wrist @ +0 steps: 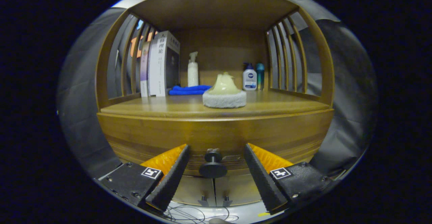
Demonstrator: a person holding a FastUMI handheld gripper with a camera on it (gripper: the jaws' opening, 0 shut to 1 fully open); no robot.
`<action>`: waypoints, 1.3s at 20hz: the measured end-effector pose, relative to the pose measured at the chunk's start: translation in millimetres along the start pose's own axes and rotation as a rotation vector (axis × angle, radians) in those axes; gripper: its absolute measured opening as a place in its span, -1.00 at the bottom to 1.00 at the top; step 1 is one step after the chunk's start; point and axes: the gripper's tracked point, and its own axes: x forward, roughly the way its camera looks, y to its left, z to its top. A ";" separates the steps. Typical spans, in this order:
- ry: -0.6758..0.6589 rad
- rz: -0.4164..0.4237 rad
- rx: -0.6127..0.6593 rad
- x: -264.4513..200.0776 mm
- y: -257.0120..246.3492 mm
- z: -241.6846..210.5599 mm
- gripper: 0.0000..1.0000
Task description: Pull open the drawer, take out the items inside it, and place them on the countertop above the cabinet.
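Gripper [216,163] open around one drawer knob [213,166]; perhaps three bottles [249,77] on countertop [168,109].

Bench [270,108]: I see a brown wooden top on the cabinet, roofed over, with slatted sides left and right and a solid back panel.

On it, from my left: books [161,65] upright against the left slats. Beside them, toward the back, a white pump bottle [192,71]. A blue cloth [189,90] lies folded flat in front of that bottle. Near the front middle sits a pale cream lump on a white fuzzy pad [224,99]. Back right, a white bottle with blue pump [249,77], and just beside it a slim teal bottle [260,75], near the right slats.
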 end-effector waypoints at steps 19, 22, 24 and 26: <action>-0.150 -0.027 0.049 -198.3 -103.4 21.9 1.00; -0.157 -0.040 0.050 -196.7 -113.9 21.4 1.00; -0.139 -0.029 0.070 -194.7 -113.0 16.7 1.00; -0.128 -0.022 0.077 -193.7 -114.9 14.1 1.00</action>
